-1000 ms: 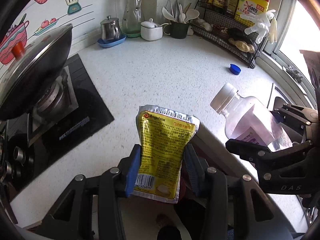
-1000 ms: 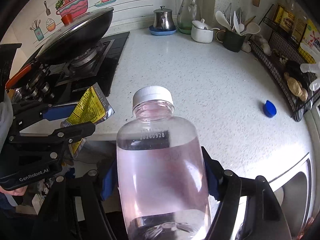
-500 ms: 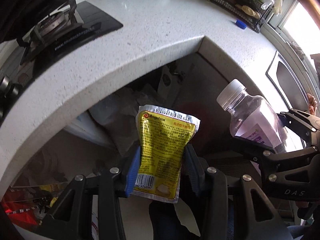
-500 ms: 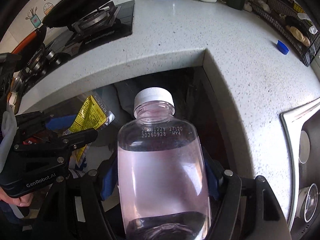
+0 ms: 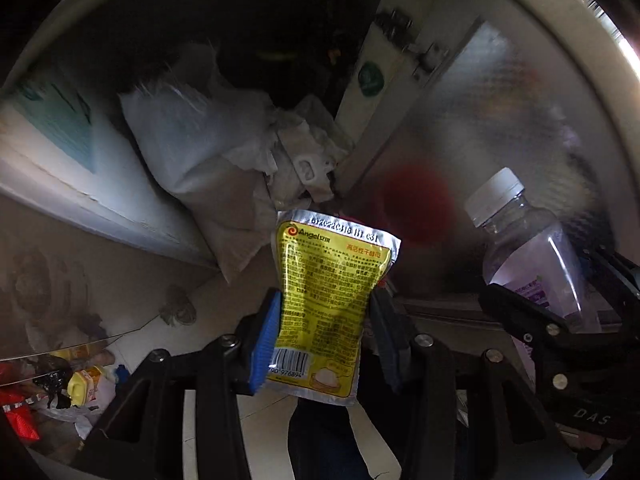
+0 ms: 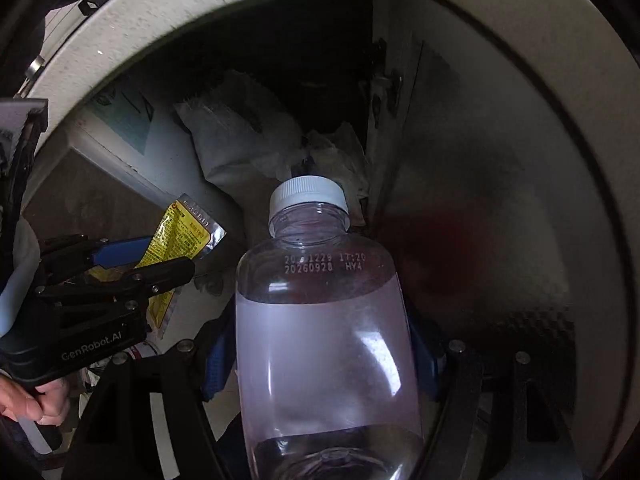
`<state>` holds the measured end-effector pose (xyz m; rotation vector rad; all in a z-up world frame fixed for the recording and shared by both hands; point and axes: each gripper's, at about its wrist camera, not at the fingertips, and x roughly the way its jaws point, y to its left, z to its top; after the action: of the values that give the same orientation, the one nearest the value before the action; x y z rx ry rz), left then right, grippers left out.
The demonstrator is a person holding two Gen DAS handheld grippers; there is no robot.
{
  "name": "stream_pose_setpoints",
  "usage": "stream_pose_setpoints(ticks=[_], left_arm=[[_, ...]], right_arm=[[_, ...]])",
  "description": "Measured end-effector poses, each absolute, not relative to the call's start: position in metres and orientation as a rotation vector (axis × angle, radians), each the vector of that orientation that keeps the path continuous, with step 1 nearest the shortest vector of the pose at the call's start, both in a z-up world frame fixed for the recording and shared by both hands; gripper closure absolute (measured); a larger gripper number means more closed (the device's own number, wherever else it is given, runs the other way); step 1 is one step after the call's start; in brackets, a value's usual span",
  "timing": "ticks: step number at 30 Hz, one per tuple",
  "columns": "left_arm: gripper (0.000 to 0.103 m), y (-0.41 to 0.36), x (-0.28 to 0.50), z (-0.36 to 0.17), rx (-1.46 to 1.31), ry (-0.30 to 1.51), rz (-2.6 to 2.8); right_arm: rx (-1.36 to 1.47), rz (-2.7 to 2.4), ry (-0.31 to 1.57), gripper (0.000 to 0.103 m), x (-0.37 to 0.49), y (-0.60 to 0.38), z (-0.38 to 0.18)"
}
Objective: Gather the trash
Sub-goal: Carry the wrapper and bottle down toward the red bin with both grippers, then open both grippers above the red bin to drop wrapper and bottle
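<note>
Blue pads of the left hand-held gripper [image 5: 322,334] pinch a yellow sachet [image 5: 328,300] at centre frame; the right hand-held gripper [image 6: 316,356] clamps a capped bottle [image 6: 326,332] of pale liquid. Both pieces are collected and off the worktop [image 6: 240,4], low before an open cupboard; dropping them remains. No bin shows clearly: only white bags [image 5: 208,148] in murk, and a blurred red patch at right.

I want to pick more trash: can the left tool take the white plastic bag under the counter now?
Probably not: the left tool is shut on the yellow packet, so nothing more fits, though the white bag lies unblocked ahead.
</note>
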<state>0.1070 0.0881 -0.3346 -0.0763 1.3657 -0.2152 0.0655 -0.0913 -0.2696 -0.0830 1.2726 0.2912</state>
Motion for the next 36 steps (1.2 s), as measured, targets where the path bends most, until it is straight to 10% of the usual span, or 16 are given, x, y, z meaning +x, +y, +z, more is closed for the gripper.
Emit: stream_pose_setpoints(ticks=[13,26,31,36], left_arm=[[0.056,0.059,0.137,-0.469,-0.089,1.465,-0.339],[0.054,0.026,0.144,-0.486,0.05,1.489,-0.442],[0.021,0.026,0.139,-0.481,0.077,1.473,-0.445],[0.02,0.04,0.134,-0.474,0.055,1.474,-0.413]], right_arm=[[-0.002,0.177,1.327,0.032,0.086,-0.112,-0.39],[0.066,0.096,1.344,0.032,0.082,-0.13,-0.411],[0.051,0.097,1.348,0.033,0.086,-0.13,-0.414],[0.039,0.13,1.355,0.033,0.09,-0.124,-0.417]])
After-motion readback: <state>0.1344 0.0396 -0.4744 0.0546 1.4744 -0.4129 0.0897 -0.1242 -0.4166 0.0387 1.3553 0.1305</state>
